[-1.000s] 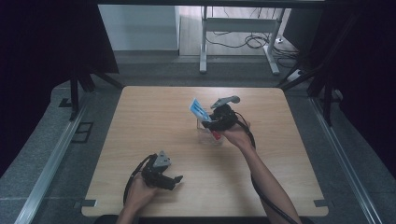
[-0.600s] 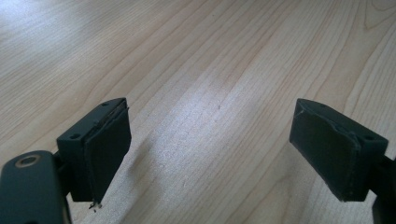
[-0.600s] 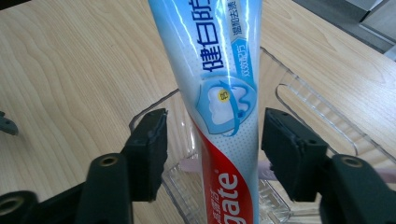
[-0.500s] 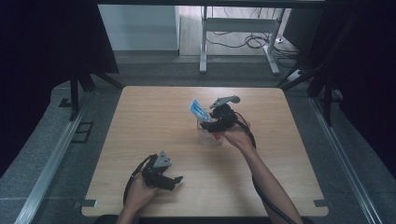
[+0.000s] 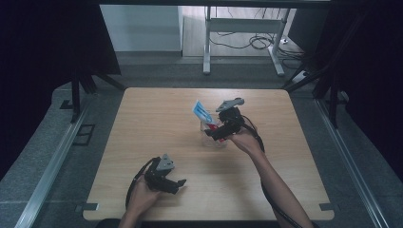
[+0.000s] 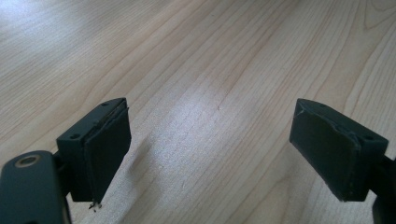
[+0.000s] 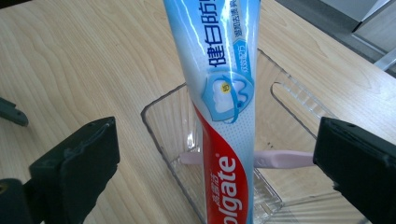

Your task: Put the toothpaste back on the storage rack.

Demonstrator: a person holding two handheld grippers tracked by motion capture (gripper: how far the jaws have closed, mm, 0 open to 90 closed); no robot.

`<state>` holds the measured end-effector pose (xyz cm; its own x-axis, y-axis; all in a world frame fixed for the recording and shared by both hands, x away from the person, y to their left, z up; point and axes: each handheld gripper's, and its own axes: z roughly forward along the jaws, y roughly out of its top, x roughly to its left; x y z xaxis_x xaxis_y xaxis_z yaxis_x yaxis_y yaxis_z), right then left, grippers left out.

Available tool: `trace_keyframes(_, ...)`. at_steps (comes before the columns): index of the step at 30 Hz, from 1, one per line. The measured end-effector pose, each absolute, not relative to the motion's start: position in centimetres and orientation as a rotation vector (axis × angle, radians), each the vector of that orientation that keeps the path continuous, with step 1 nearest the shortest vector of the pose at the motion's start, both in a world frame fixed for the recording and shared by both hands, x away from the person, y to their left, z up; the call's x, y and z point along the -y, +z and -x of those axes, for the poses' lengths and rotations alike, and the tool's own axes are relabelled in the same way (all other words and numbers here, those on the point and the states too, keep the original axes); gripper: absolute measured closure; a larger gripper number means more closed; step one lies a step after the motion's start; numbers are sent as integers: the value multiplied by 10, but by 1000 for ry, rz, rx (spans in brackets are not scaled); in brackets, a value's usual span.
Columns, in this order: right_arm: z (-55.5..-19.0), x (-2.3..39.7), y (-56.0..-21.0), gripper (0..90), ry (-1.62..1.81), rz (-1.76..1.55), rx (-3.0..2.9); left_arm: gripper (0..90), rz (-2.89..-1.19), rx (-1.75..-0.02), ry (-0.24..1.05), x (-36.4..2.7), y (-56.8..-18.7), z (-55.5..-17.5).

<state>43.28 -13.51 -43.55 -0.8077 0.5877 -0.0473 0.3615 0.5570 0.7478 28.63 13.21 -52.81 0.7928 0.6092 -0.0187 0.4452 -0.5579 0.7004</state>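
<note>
The right hand-held gripper (image 7: 215, 172) has just been opening and stands released around the toothpaste tube (image 7: 224, 107), which now leans in the clear tray (image 7: 159, 126) mid-bench, placement likely done; the left hand-held gripper (image 6: 219, 154) rests released, near left

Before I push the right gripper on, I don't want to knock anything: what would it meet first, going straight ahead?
The right gripper, jaws open, would most likely meet the toothpaste tube first, standing in the clear box.

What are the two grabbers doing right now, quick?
Left gripper: open, nothing between its jaws.
Right gripper: jaws have just been opening, now wide apart around the toothpaste tube, not pressing on it.
</note>
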Motion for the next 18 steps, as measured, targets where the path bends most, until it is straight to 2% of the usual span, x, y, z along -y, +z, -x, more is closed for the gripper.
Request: trace_keyframes(18, -411, 151, -425, 0, 1094, -801, -2514, 128, -2238, -775, 284, -133, -528, -286)
